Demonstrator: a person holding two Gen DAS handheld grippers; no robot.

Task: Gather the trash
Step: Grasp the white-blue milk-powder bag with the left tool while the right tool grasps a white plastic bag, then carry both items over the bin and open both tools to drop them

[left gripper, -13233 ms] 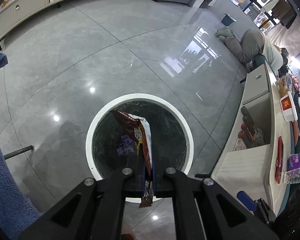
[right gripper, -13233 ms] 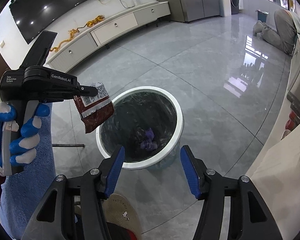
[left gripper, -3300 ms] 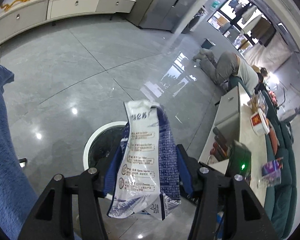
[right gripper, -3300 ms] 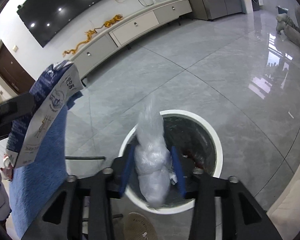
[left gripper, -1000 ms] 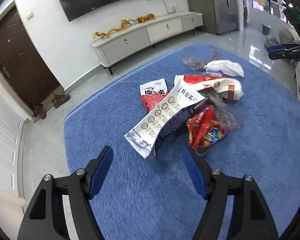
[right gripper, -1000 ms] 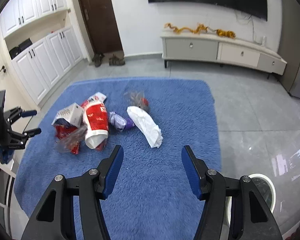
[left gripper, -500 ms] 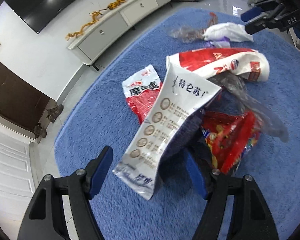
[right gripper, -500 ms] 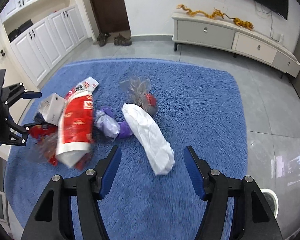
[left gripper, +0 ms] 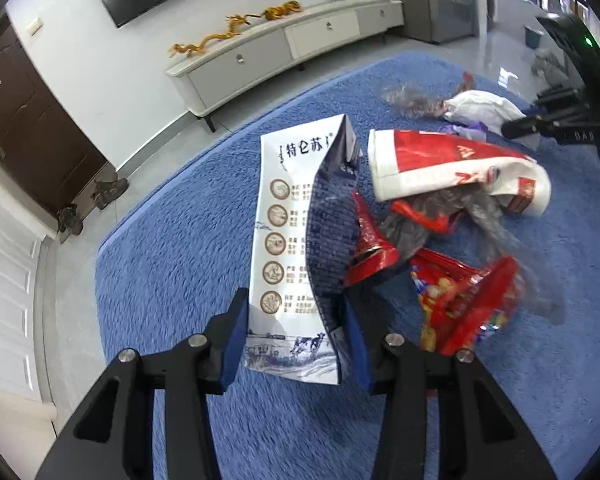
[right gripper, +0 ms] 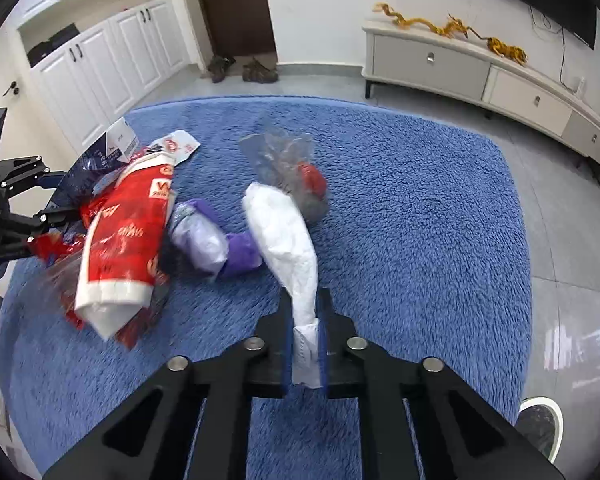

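Observation:
Trash lies in a pile on the blue rug [right gripper: 420,220]. A white and dark blue milk carton [left gripper: 288,216] stands between the pads of my left gripper [left gripper: 294,304]. The jaws are closing and both pads touch its sides. My right gripper [right gripper: 305,300] is shut on the narrow end of a white plastic bag [right gripper: 284,232]. Beside the carton lie a red and white bag [left gripper: 452,160], a red snack wrapper [left gripper: 460,300] and crumpled clear film [left gripper: 472,208]. A purple glove [right gripper: 240,252] and a pale lilac bundle [right gripper: 200,236] lie left of the white bag.
A clear wrapper with something red in it [right gripper: 296,168] lies behind the white bag. The white-rimmed bin [right gripper: 540,428] stands on the grey tiles at the lower right. A low TV cabinet [right gripper: 460,64] lines the far wall, and shoes [right gripper: 244,68] sit by the door.
Both grippers came down to the pile. The left jaws narrowed onto the milk carton, which now stands straight between them. The right jaws, open before, shut on the white bag's end.

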